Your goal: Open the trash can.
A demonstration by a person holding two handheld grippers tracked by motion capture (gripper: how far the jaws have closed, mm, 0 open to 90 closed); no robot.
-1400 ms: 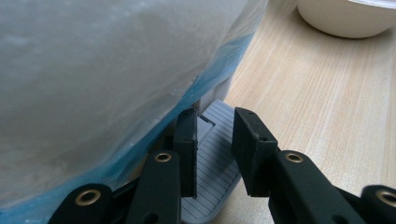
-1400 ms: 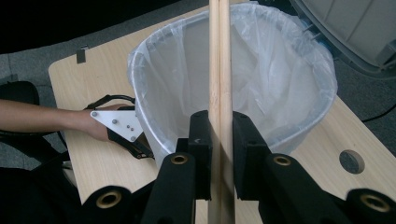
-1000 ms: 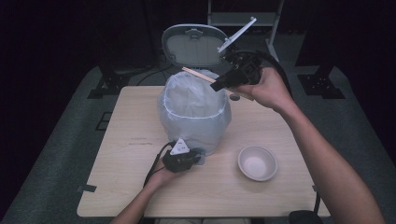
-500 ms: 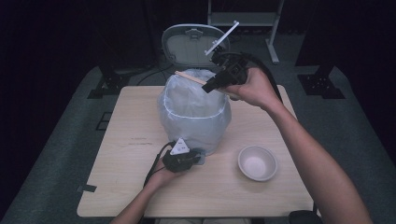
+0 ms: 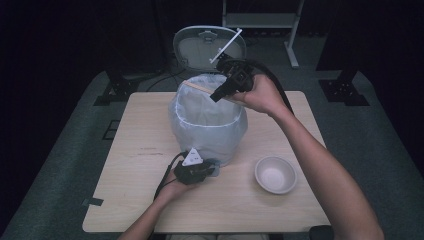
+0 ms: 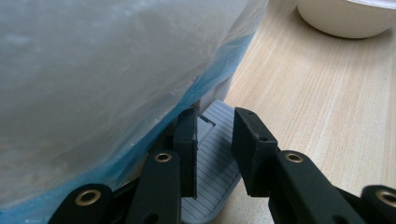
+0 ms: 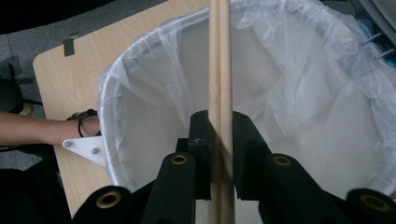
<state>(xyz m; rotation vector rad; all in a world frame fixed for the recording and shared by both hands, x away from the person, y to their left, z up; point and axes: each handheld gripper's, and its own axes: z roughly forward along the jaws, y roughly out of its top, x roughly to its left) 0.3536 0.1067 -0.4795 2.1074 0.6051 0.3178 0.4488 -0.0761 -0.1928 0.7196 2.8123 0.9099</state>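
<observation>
A pedal bin [image 5: 207,125] lined with a clear plastic bag stands mid-table, its grey lid [image 5: 200,45] raised behind it. My right gripper [image 5: 217,94] hovers over the bin's far right rim, shut on a pair of wooden chopsticks [image 5: 197,86]. In the right gripper view the chopsticks [image 7: 218,56] run straight out between the jaws [image 7: 218,116], above the bag-lined opening [image 7: 289,107]. My left gripper [image 5: 212,167] sits low at the bin's front foot. There its jaws [image 6: 215,116] stand slightly apart over the ribbed grey pedal [image 6: 215,158], pinching nothing.
A white bowl [image 5: 275,174] sits on the wooden table [image 5: 135,150] to the right of the bin, and its rim shows in the left gripper view [image 6: 345,18]. Dark floor, stands and cables surround the table.
The right hand has carried the chopsticks left and down, from beyond the bin's right rim to over its opening. The left hand has stayed at the pedal.
</observation>
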